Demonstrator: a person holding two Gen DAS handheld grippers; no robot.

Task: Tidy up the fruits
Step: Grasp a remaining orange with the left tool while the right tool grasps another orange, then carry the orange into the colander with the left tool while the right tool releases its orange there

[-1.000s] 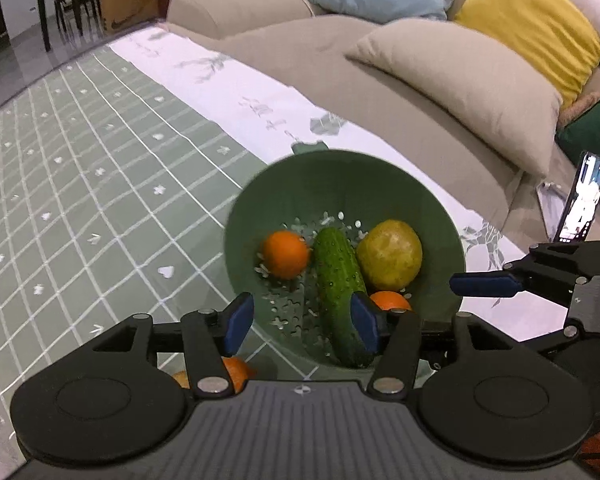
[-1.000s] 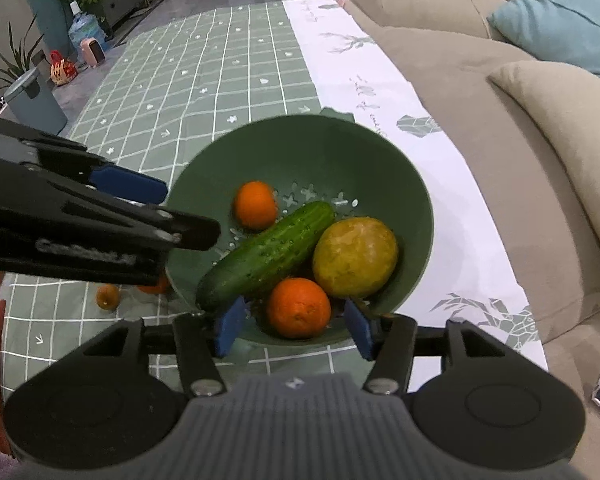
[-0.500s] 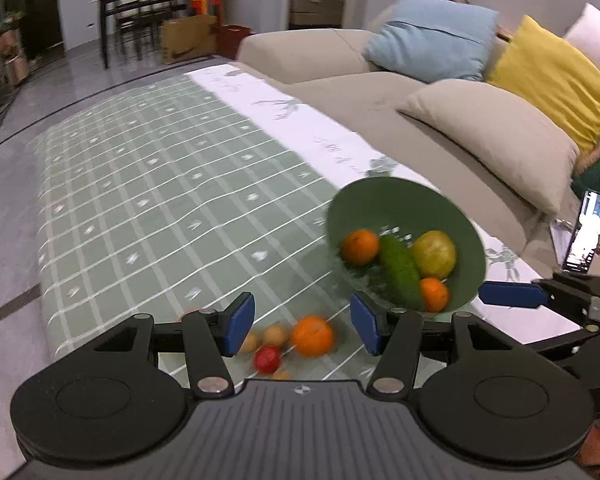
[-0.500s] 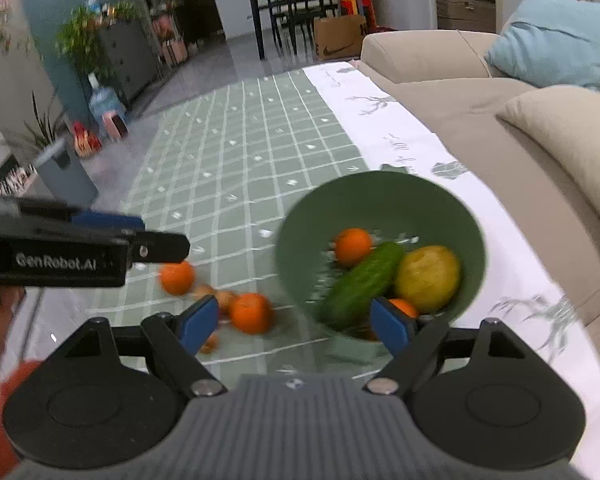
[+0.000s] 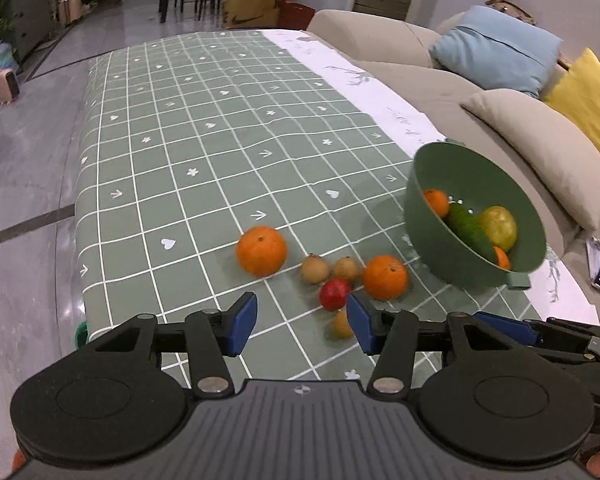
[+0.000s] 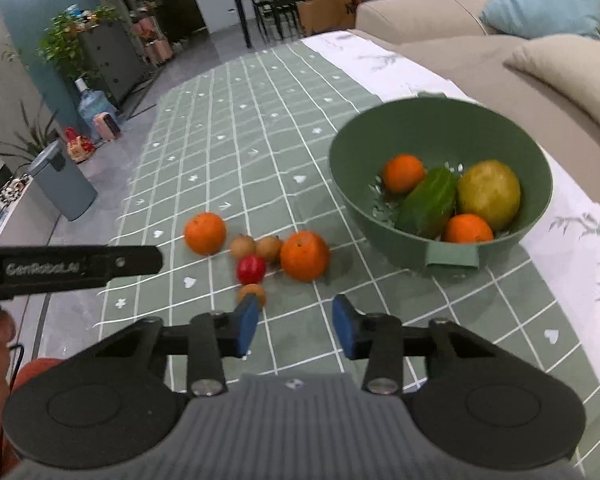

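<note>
Both grippers have been drawn back from the green colander bowl (image 6: 440, 140) since a second ago, when its fruit filled each view, so that more of the table is now seen. Inside the bowl are held a cucumber (image 6: 428, 202), a yellow-green mango (image 6: 489, 194) and two small oranges, one at the far left (image 6: 403, 173) and one at the near edge (image 6: 467, 229). The bowl is set on the green grid tablecloth (image 5: 204, 152) near its white printed border, beside the beige sofa (image 5: 420, 80). To the bowl's left a loose cluster of fruit is seen on the cloth: a large orange (image 6: 305, 255) nearest the bowl, two brown round fruits (image 6: 269, 249) (image 6: 242, 246) touching each other, a red fruit (image 6: 251, 269) just in front of them, a small orange-brown fruit (image 6: 253, 293) nearer still, and another orange (image 6: 205, 233) apart at the far left. The left gripper (image 5: 301, 322) is held above the near edge of the cluster, its blue-padded fingers spread with nothing between them. The right gripper (image 6: 294, 327) is likewise held with its fingers parted and nothing grasped, its left pad overlapping the small orange-brown fruit in view, with the left gripper's body seen across the left of its view
</note>
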